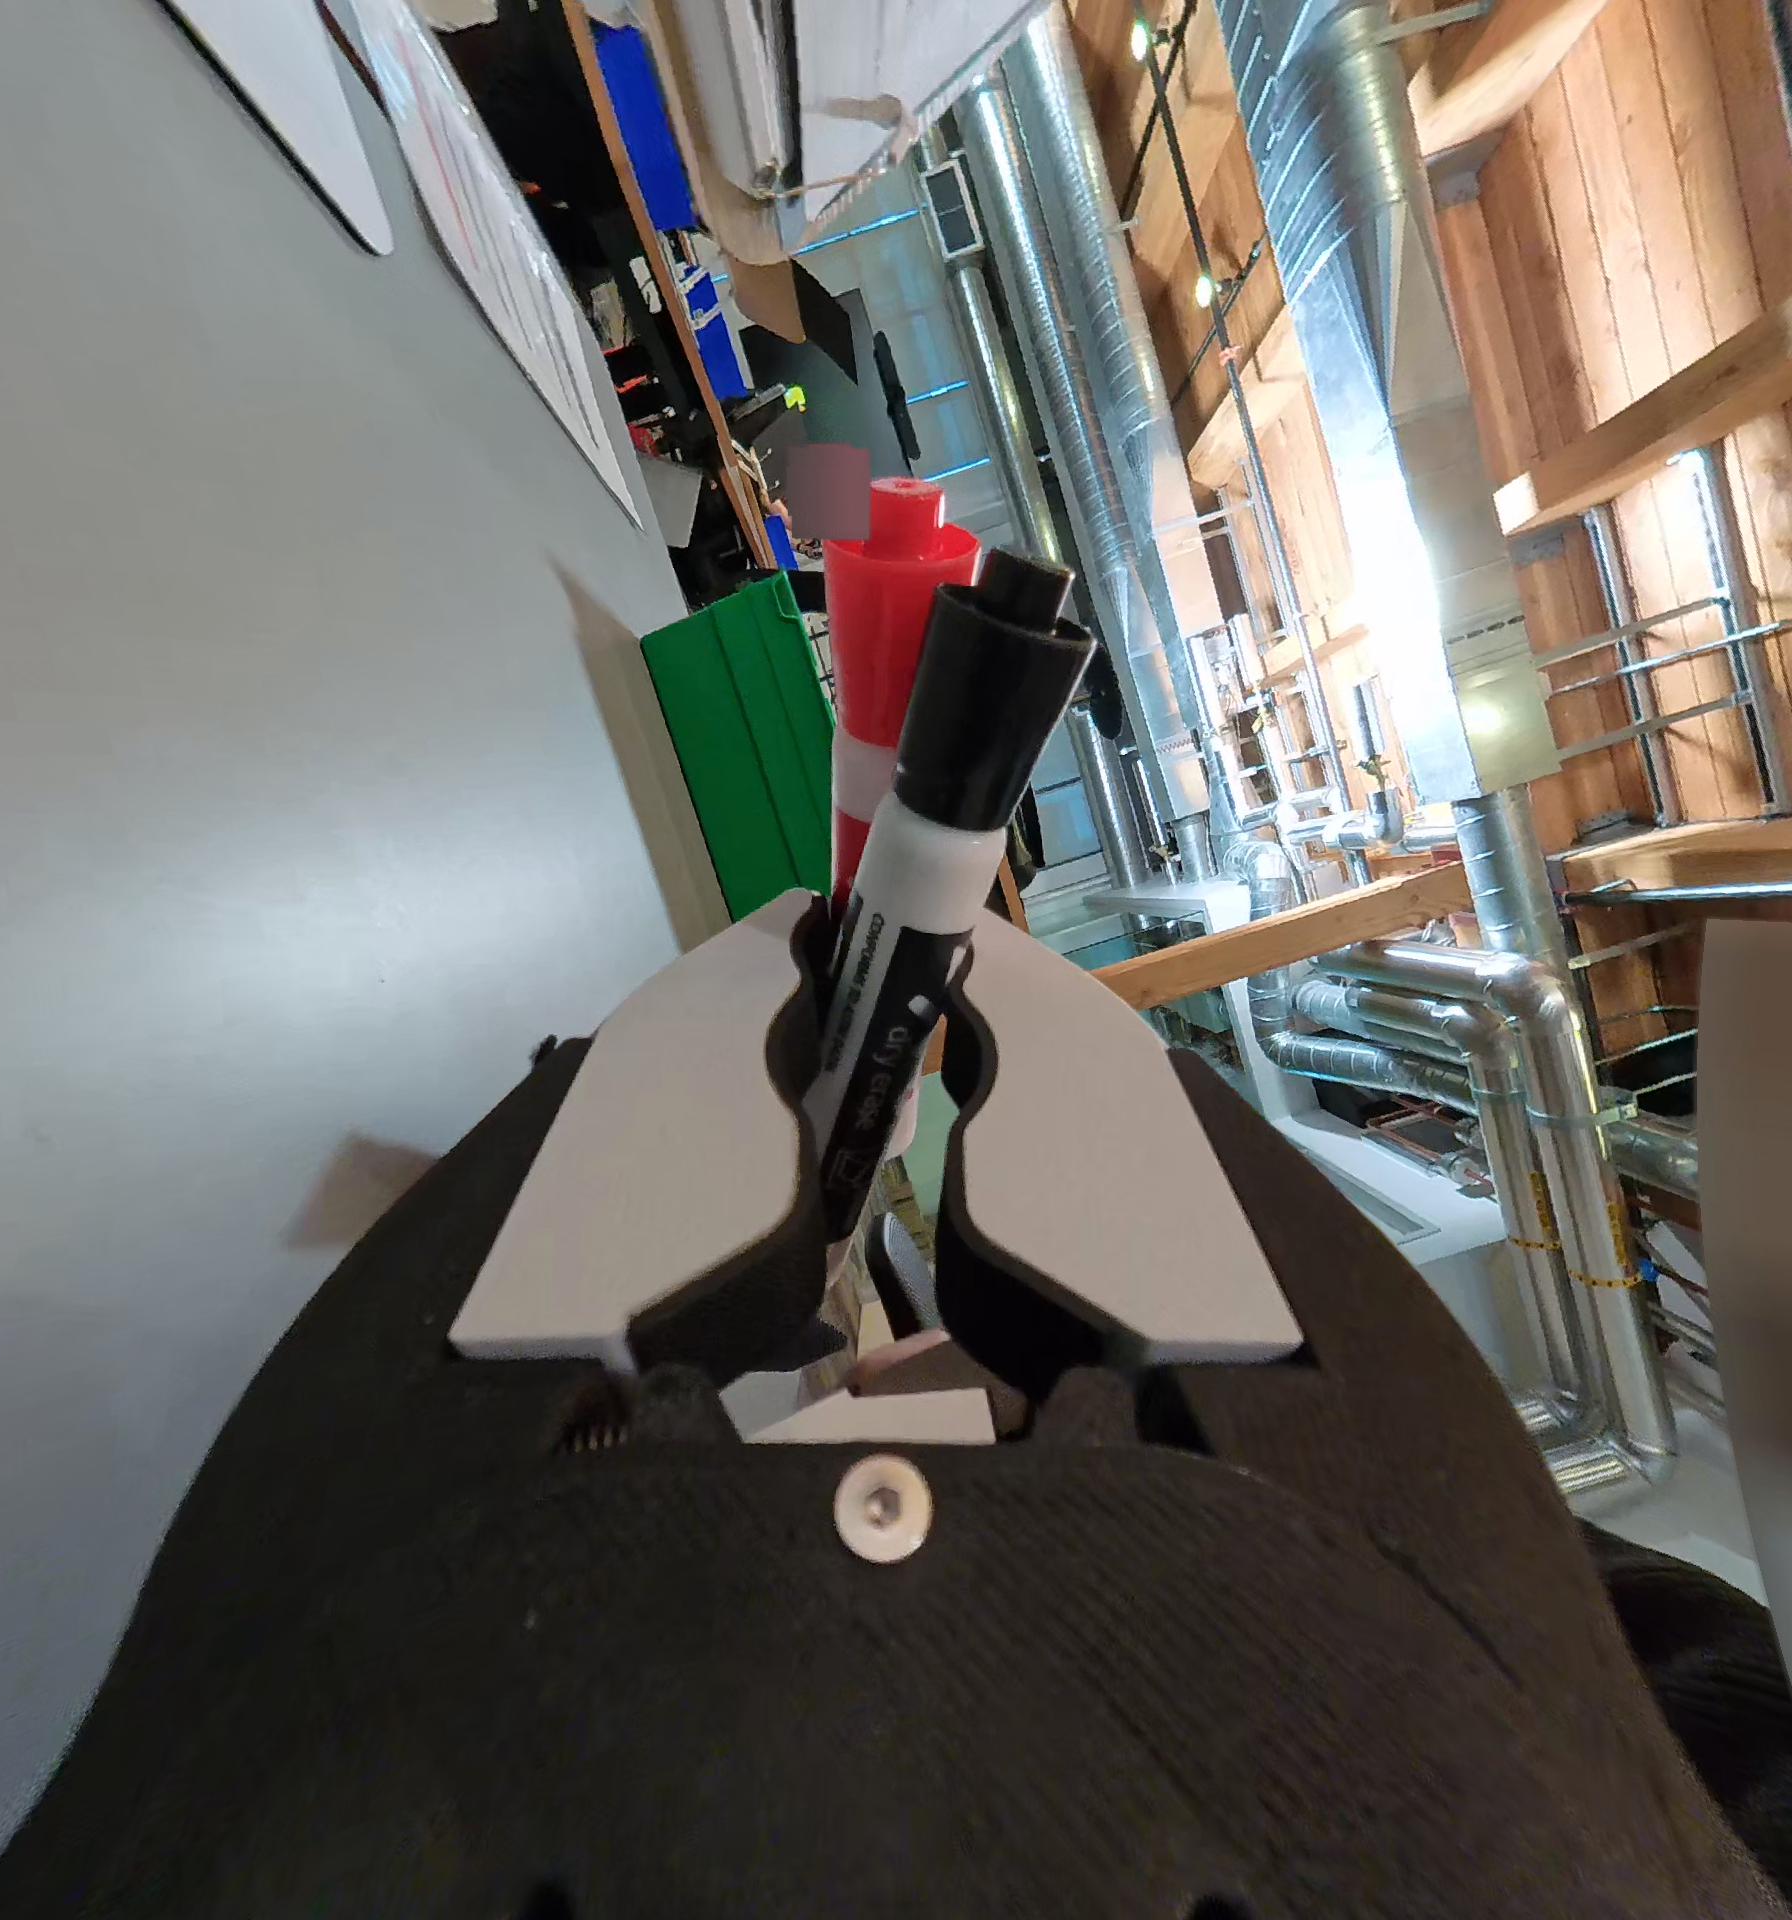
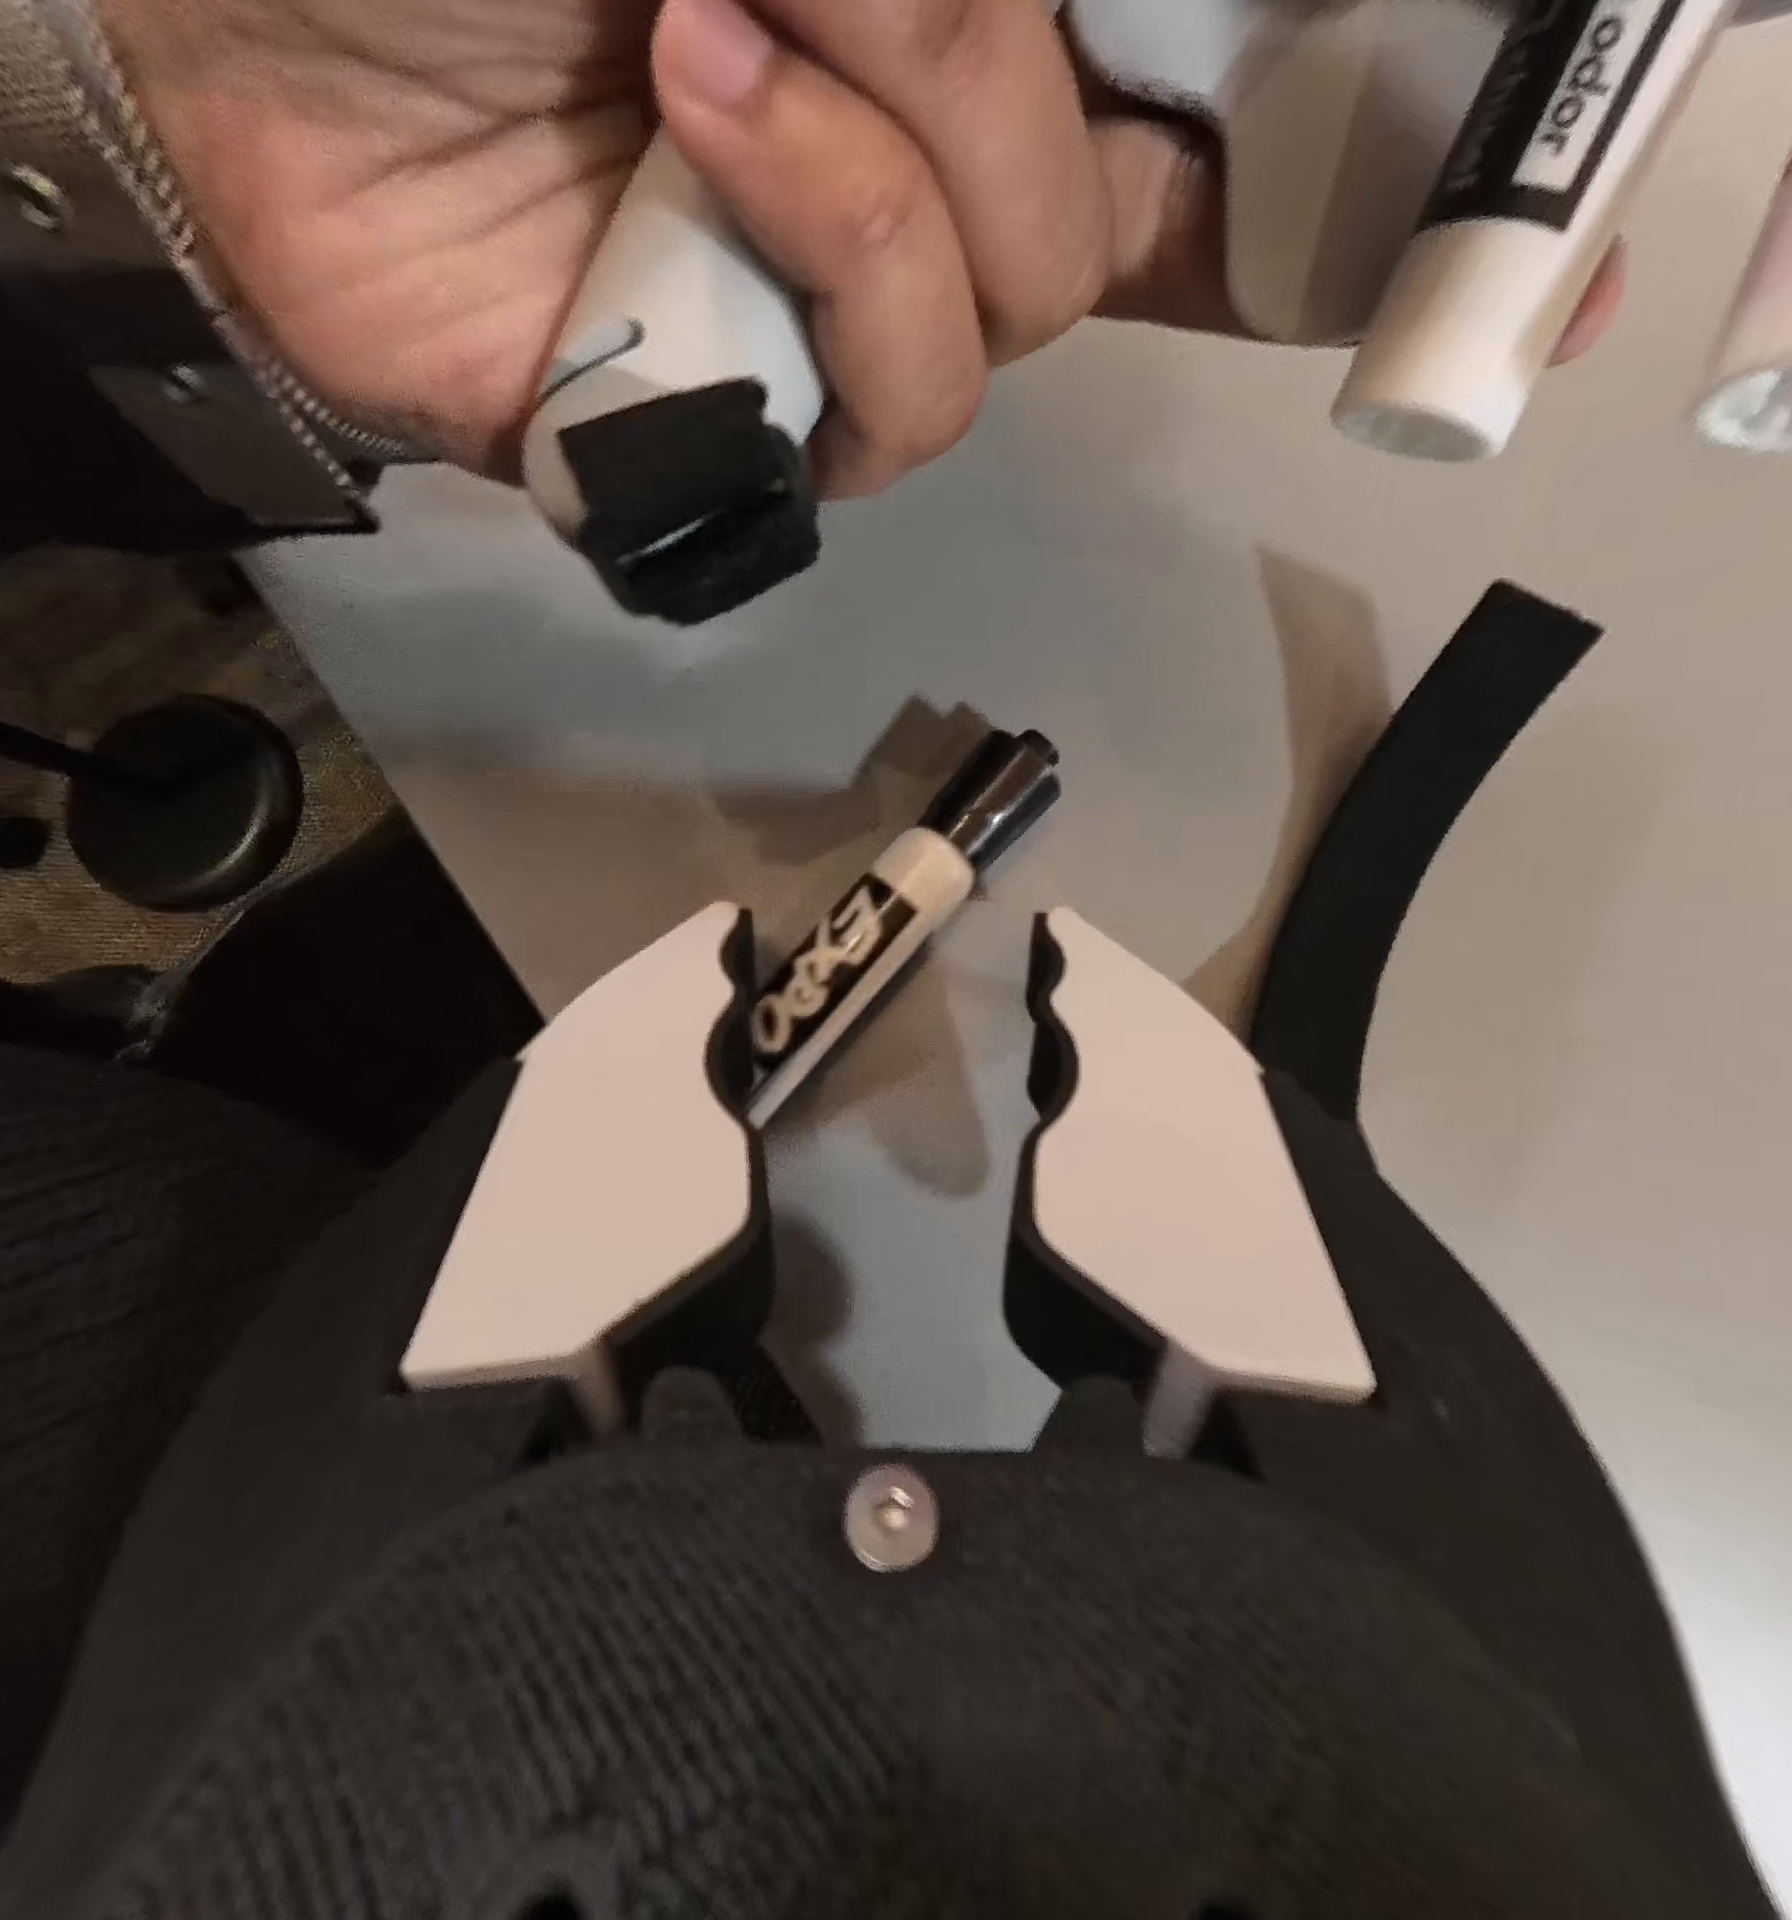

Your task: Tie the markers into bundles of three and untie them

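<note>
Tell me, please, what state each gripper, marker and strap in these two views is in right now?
left gripper: shut on the markers, raised off the table.
black marker: capped, clamped upright between the fingers.
red marker: capped, held behind the black one.
right gripper: open, holding nothing.
loose black marker: capped, lying flat on the table.
black strap: unfastened, lying curved beside the right gripper.

The left wrist view tilts up, close behind held markers (image 1: 933,831), toward ceiling pipes (image 1: 1079,416). The right wrist view looks down, close over the tabletop (image 2: 975,623). Both show those markers (image 2: 1494,208).
</note>
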`<state>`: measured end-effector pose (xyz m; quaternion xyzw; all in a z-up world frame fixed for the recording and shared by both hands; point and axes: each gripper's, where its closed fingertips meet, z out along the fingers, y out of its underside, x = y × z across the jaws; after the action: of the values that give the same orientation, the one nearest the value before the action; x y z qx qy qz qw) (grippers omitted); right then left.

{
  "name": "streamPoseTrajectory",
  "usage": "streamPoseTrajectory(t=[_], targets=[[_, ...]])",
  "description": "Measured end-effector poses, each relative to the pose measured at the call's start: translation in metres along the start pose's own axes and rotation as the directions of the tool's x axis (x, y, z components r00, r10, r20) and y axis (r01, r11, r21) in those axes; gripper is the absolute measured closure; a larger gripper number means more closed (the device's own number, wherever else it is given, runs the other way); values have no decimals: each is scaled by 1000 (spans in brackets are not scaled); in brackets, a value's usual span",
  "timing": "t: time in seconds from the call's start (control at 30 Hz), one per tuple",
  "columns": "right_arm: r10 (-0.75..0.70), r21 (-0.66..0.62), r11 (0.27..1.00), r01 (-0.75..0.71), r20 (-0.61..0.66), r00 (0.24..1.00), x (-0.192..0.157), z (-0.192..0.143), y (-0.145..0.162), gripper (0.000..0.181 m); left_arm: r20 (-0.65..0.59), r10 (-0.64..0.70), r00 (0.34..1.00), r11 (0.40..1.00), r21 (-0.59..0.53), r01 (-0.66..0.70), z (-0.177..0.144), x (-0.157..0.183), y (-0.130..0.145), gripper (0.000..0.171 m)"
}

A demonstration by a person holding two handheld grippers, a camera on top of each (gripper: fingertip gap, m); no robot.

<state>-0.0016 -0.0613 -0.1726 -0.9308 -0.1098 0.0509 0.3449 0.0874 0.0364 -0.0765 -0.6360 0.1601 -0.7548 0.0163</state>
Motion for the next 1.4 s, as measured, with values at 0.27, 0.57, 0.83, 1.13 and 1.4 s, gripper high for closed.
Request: streamPoseTrajectory(t=[0.27,0.57,0.83,1.13,1.4], targets=[[-2,-85,996,4,23,1000,-9,-4,21,147,25,-24,999,1000,8,24,0,-10,0,152],[46,-17,999,-44,147,988,-12,-21,19,163,52,-30,998,999,25,29,-3,-18,-4,153],[184,153,959,-238,302,935,20,-68,-12,164,66,-59,996,998,7,59,-1,-26,3,152],[320,277,848,-453,414,852,90,-81,-29,164,37,-183,982,983,-19,184,7,-30,23,152],[390,230,734,-639,628,673,85,-88,-26,164,-59,-373,926,912,161,377,2,-21,19,153]])
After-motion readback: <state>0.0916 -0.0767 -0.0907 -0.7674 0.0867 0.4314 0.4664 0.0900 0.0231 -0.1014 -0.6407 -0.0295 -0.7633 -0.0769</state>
